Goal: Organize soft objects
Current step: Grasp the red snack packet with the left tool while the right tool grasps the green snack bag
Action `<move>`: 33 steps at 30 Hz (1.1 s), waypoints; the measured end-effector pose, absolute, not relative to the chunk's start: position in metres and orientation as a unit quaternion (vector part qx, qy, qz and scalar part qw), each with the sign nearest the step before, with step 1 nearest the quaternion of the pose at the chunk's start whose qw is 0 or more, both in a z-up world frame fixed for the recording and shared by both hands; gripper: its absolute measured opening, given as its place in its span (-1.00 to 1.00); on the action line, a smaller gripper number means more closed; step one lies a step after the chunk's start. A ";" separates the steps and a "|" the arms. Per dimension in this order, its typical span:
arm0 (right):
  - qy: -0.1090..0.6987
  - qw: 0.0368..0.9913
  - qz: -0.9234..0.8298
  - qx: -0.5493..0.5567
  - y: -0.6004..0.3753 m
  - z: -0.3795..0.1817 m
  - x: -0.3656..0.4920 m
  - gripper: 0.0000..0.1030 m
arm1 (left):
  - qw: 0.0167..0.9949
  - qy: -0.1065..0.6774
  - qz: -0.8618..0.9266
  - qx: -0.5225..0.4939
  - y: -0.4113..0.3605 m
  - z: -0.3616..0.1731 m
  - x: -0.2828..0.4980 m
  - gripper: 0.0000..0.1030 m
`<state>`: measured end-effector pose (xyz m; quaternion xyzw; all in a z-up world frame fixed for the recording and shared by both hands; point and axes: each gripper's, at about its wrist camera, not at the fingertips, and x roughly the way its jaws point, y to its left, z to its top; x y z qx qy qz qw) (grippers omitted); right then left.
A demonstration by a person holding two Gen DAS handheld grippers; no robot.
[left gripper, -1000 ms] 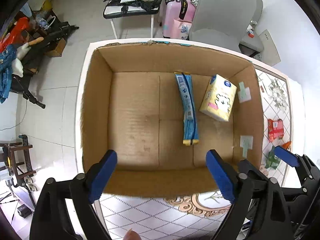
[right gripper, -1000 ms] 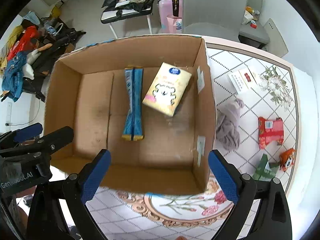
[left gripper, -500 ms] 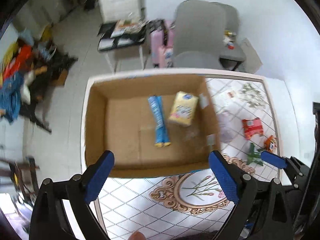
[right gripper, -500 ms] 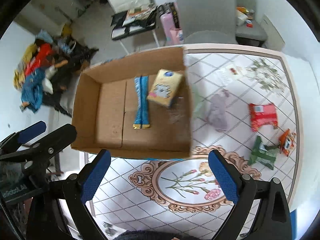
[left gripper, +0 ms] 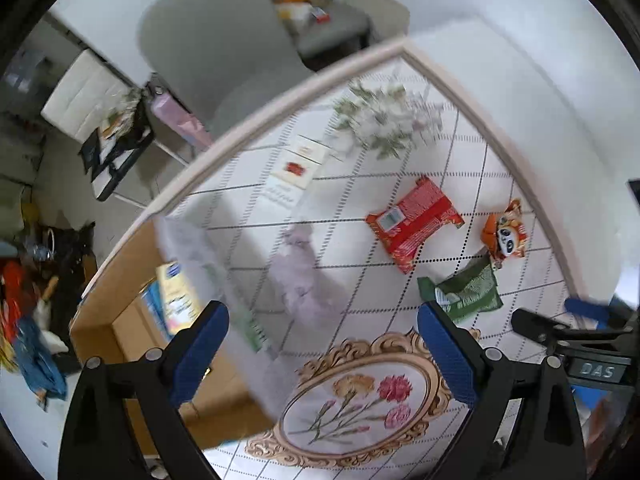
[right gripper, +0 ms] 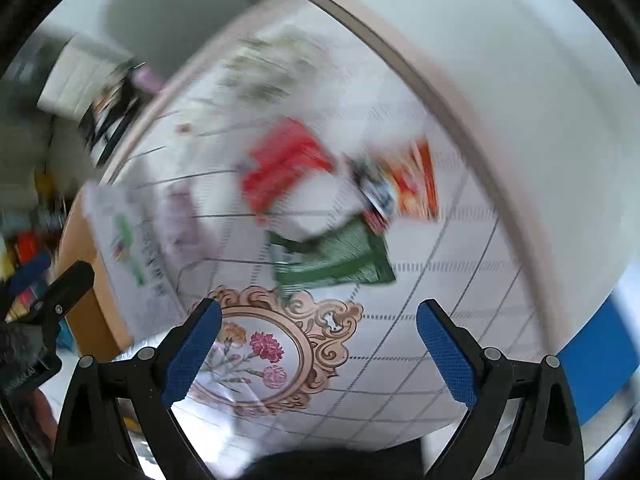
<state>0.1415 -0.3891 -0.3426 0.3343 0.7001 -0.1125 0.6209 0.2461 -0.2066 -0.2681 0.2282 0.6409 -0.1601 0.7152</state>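
Note:
On the tiled table (left gripper: 472, 160) lie a grey-lilac cloth (left gripper: 300, 276), a red packet (left gripper: 414, 220), an orange panda packet (left gripper: 502, 236), a green packet (left gripper: 466, 292) and a white tissue pack (left gripper: 296, 172). A cardboard box (left gripper: 120, 320) at the left holds a yellow tissue pack (left gripper: 176, 296) and a blue pack. My left gripper (left gripper: 324, 352) is open and empty above the table. My right gripper (right gripper: 318, 348) is open and empty; its view is blurred, with the green packet (right gripper: 332, 260), red packet (right gripper: 284, 164) and orange packet (right gripper: 416, 184) ahead.
A flower medallion (left gripper: 356, 400) is printed on the table near me. Grey chairs (left gripper: 224, 44) stand beyond the far edge. A small cluttered table (left gripper: 116, 148) and floor clutter are at the left. The right gripper shows at the right of the left view (left gripper: 576, 332).
Both grippers have swung right, away from the box and over the table with the loose packets. Both stay open and empty. The views are now motion-blurred.

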 end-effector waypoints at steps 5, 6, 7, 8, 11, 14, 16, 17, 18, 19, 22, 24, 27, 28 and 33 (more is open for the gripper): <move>0.693 0.529 -0.134 0.471 -0.399 -0.426 0.130 0.94 | 0.687 0.661 -0.130 0.271 -0.227 -0.314 0.257 0.88; 0.684 0.509 -0.136 0.504 -0.399 -0.440 0.128 0.93 | 0.685 0.663 -0.125 0.276 -0.226 -0.319 0.258 0.88; 0.679 0.496 -0.144 0.522 -0.399 -0.451 0.126 0.93 | 0.681 0.665 -0.119 0.281 -0.226 -0.325 0.261 0.88; 0.674 0.484 -0.152 0.537 -0.399 -0.459 0.124 0.92 | 0.679 0.667 -0.115 0.284 -0.224 -0.328 0.262 0.88; 0.673 0.452 -0.156 0.564 -0.396 -0.476 0.119 0.21 | 0.672 0.672 -0.110 0.291 -0.226 -0.337 0.268 0.88; 0.695 0.459 -0.147 0.533 -0.397 -0.474 0.115 -0.12 | 0.663 0.677 -0.123 0.295 -0.237 -0.346 0.273 0.88; 0.713 0.476 -0.144 0.495 -0.402 -0.467 0.112 -0.21 | 0.649 0.679 -0.149 0.308 -0.253 -0.357 0.275 0.88; 0.717 0.483 -0.146 0.482 -0.405 -0.464 0.111 -0.21 | 0.644 0.680 -0.160 0.314 -0.259 -0.361 0.275 0.88; 0.723 0.492 -0.150 0.461 -0.411 -0.461 0.110 -0.21 | 0.632 0.681 -0.177 0.325 -0.270 -0.370 0.274 0.88; 0.728 0.503 -0.158 0.438 -0.417 -0.456 0.105 -0.21 | 0.617 0.686 -0.193 0.334 -0.280 -0.381 0.273 0.88; 0.741 0.523 -0.164 0.388 -0.424 -0.448 0.101 -0.21 | 0.585 0.701 -0.217 0.345 -0.301 -0.409 0.274 0.88; 0.746 0.527 -0.158 0.374 -0.424 -0.448 0.101 -0.20 | 0.564 0.704 -0.231 0.365 -0.317 -0.431 0.272 0.88; 0.750 0.526 -0.161 0.368 -0.419 -0.448 0.097 -0.15 | 0.546 0.698 -0.240 0.395 -0.331 -0.453 0.267 0.88; 0.751 0.524 -0.161 0.369 -0.419 -0.450 0.098 -0.13 | 0.543 0.696 -0.241 0.403 -0.333 -0.458 0.265 0.88; 0.754 0.517 -0.162 0.371 -0.410 -0.458 0.103 -0.11 | 0.561 0.688 -0.253 0.385 -0.335 -0.449 0.269 0.47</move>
